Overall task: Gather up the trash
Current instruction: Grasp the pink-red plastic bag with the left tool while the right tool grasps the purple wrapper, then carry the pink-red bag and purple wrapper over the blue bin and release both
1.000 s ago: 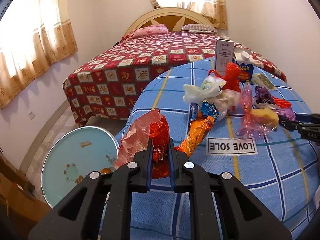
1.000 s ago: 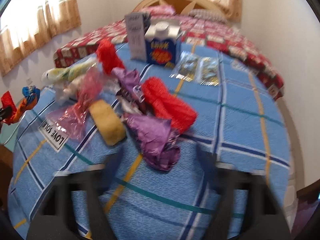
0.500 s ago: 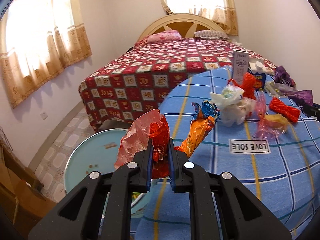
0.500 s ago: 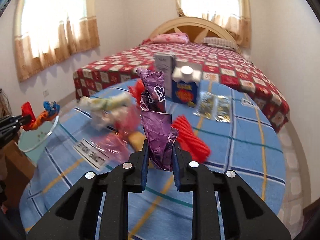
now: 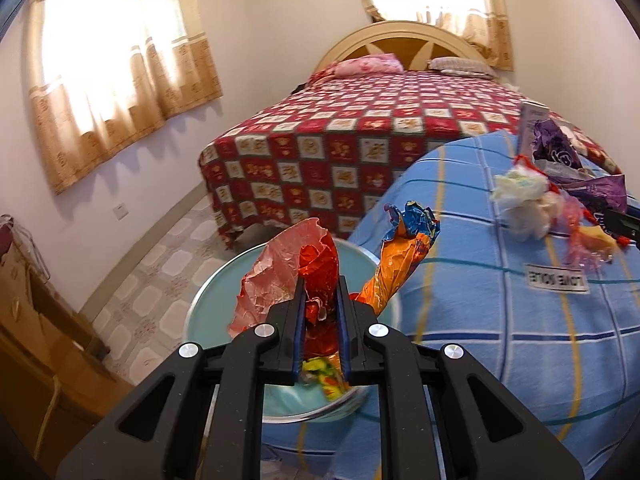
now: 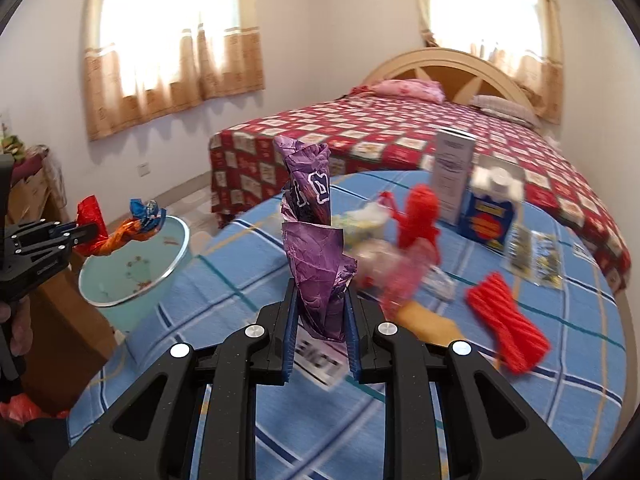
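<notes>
We are gripping a crumpled red wrapper [image 5: 316, 276] in our left gripper [image 5: 320, 316], its jaws pressed tight on the foil, with an orange-and-blue wrapper [image 5: 404, 256] sticking out to the right of the same grip. The bundle is hanging over the pale blue basin [image 5: 224, 296], which is sitting beside the round table's blue plaid cloth [image 5: 500, 340].

In our right gripper [image 6: 322, 320] we are pinching a twisted purple wrapper [image 6: 316, 256], which is standing upright between the closed jaws above the table. From this side the left gripper [image 6: 60, 236] is showing at the far left, holding its wrappers just above the basin's [image 6: 176, 260] rim.

More trash is lying on the cloth: a white crumpled bag [image 5: 520, 192], a red ribbed wrapper [image 6: 508, 324], a red net bag [image 6: 420, 216], a blurred pink plastic wrapper [image 6: 400, 280], a blue carton [image 6: 490, 220] and a tall white box [image 6: 452, 176], both upright at the far edge. A bed with a red checked spread [image 5: 360, 132] is standing behind the table.
</notes>
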Available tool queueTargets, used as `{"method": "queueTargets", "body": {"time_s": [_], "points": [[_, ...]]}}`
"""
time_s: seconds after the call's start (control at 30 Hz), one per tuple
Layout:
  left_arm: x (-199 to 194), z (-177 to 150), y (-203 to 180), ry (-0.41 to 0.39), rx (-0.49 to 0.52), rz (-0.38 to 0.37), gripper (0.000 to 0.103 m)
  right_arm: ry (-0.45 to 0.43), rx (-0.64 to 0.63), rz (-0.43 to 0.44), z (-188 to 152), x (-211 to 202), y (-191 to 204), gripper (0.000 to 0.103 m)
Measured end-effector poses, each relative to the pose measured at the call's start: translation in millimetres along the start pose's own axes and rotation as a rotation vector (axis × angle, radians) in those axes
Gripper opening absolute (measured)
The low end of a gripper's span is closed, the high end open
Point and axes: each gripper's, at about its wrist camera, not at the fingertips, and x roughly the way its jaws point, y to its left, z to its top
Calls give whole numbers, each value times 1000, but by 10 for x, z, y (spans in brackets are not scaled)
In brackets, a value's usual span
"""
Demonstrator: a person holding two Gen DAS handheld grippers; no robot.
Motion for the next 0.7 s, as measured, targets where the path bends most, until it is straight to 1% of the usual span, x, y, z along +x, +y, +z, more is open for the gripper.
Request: {"method": "queueTargets", "body": {"time_s": [0.23,0.7], "points": [[43,-44,215,9,-30,40,13,-5,-40,36,108,154,294,21],[109,-70,384,11,-39,90,13,8,-92,59,216,397,556,21]]}}
